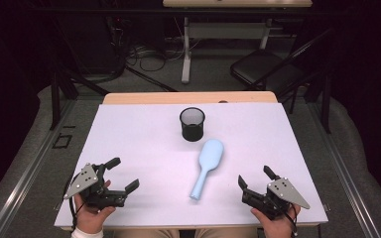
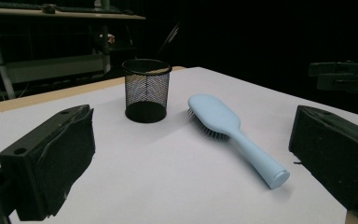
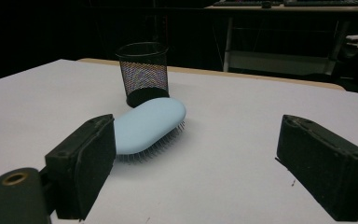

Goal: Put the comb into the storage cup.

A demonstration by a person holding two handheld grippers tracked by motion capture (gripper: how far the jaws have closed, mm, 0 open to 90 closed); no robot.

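A light blue hairbrush (image 1: pixel 207 167) lies bristles down in the middle of the white table (image 1: pixel 144 144), its handle toward the front edge. Just behind its head stands a black mesh cup (image 1: pixel 192 124), upright and empty. My left gripper (image 1: pixel 122 174) rests at the front left, open, with nothing between its jaws. My right gripper (image 1: pixel 256 178) sits at the front right, also open and empty. In the left gripper view the hairbrush (image 2: pixel 233 133) and the cup (image 2: pixel 146 89) lie ahead of the jaws. In the right gripper view the brush head (image 3: pixel 149 123) is in front of the cup (image 3: pixel 143 79).
Behind the table a dark folding chair (image 1: pixel 263 69) and a white desk leg (image 1: pixel 186 49) stand on the grey floor, with cables (image 1: pixel 139 54) lying beside them. A strip of bare wood (image 1: pixel 188 97) shows along the table's far edge.
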